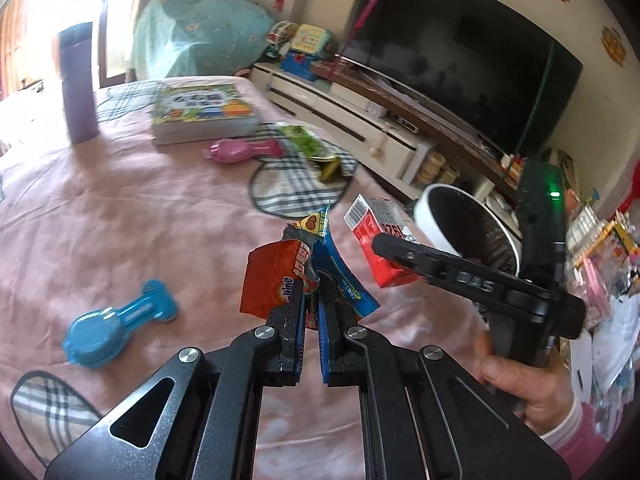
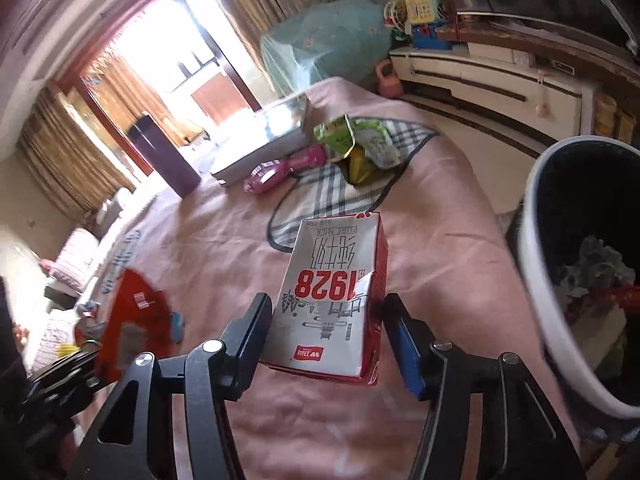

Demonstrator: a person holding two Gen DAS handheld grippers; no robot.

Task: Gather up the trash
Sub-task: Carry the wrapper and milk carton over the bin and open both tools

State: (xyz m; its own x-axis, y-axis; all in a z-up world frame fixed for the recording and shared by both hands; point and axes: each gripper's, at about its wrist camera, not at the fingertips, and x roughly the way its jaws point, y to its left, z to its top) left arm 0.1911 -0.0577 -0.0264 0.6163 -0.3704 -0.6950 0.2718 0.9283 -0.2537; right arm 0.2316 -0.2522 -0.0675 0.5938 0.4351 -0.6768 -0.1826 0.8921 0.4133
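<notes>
Over the pink bedsheet (image 1: 120, 208), centre of the left wrist view, my left gripper (image 1: 311, 304) is clamped tight on crumpled orange and blue snack wrappers (image 1: 276, 280). At lower centre of the right wrist view, my right gripper (image 2: 326, 334) grasps the red-and-white cardboard milk carton (image 2: 336, 296), lifted off the sheet. Step in hand looks like carry-to-bin: next I must bring both loads above the white-rimmed, black-lined round bin (image 2: 536, 264) at right, then release; green foil packets (image 2: 356, 144) remain at upper centre.

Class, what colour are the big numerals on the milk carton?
Red, printed on the white face of the milk carton; clearest in the right wrist view.
</notes>
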